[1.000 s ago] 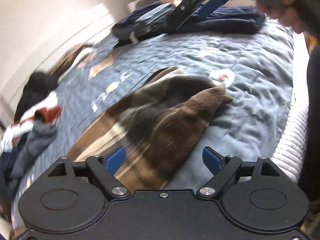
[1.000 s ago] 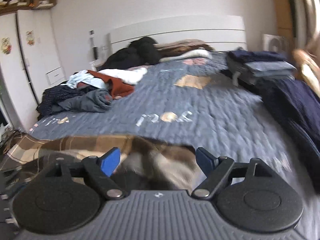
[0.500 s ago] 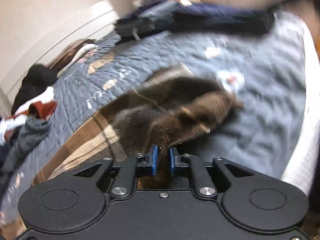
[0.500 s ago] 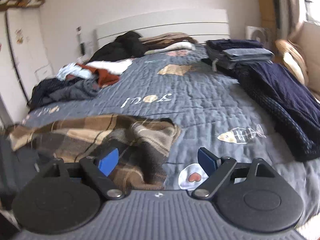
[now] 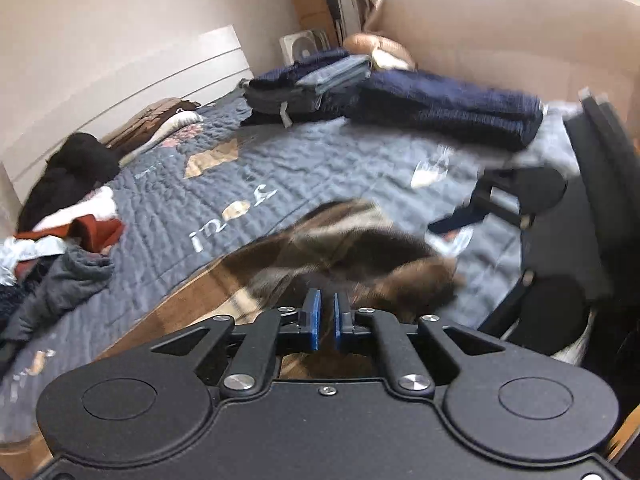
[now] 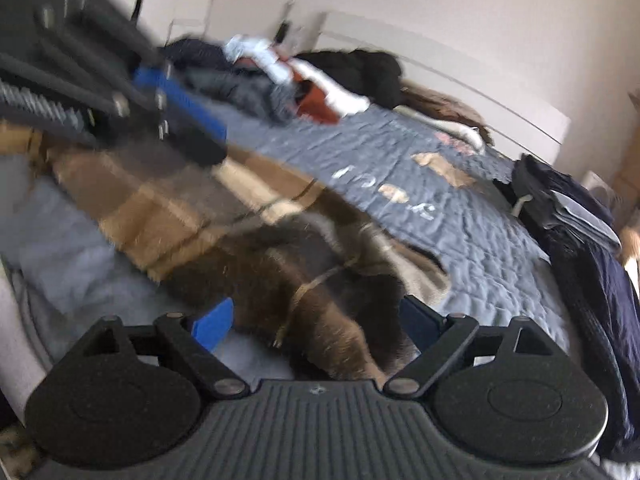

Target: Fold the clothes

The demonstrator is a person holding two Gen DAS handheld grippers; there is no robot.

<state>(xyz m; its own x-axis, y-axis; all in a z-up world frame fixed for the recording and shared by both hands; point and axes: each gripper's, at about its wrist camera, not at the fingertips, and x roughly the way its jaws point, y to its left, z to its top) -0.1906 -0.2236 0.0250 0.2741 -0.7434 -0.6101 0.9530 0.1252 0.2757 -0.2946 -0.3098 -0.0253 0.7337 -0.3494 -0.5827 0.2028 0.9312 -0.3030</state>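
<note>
On the bed [image 5: 320,160], your left gripper [image 5: 325,322] pinches what looks like the brown plaid garment [image 6: 224,216]; your right gripper [image 6: 316,322] hangs wide above it.

The blanket [image 6: 280,264] looks like fuzzy, plaid woven cloth; the bedspread [image 5: 320,160] is quilted, matt fabric; the left gripper [image 5: 325,320] is matt black plastic with bright metal screws.

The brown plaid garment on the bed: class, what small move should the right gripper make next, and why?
Probably close the right gripper on the brown plaid garment. Its jaws stand open with the fuzzy edge of the cloth between them, while the left gripper is already shut on another part. With both ends held, the garment could be lifted and spread on the grey-blue quilt for folding.
</note>
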